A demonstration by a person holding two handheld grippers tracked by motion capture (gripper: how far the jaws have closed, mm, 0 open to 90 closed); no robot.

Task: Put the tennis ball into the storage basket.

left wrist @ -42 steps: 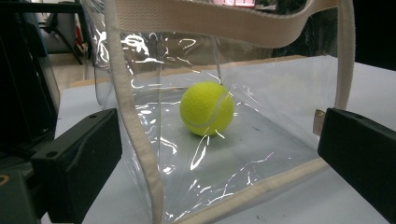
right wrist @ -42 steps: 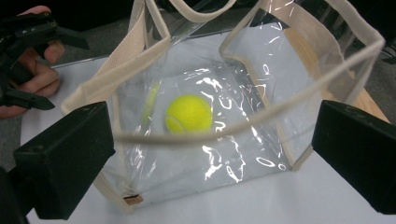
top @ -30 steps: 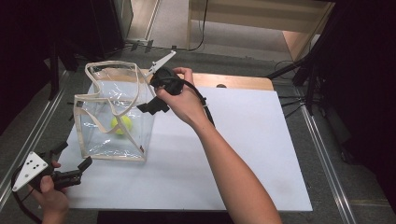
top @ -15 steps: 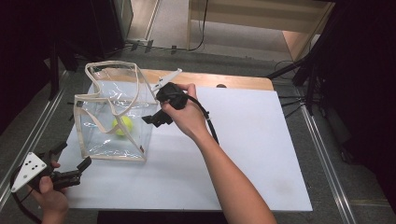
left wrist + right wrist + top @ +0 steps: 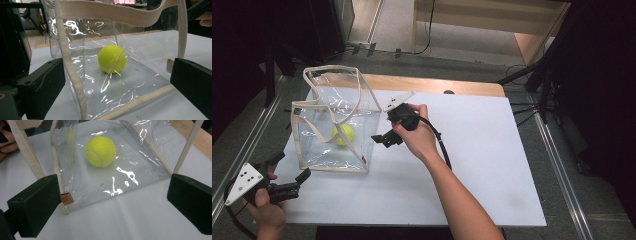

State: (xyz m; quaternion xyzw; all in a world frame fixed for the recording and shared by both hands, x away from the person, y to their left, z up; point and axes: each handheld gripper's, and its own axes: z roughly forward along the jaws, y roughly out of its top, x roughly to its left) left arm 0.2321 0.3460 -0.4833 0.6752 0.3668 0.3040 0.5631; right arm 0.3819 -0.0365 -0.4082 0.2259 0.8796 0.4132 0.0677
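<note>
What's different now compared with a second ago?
The right tongs came down from the bag's top edge and drew back to its right side, open and empty. The ball stayed inside the bag, and the left tongs stayed open near the table's front-left corner.

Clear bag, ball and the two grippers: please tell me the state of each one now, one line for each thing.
Clear bag: upright on the white table, top open, handles standing up.
Tennis ball: lying on the bag's floor, inside.
Left gripper: jaws open, off the bag, holding nothing.
Right gripper: jaws open, beside the bag's right side, holding nothing.
</note>
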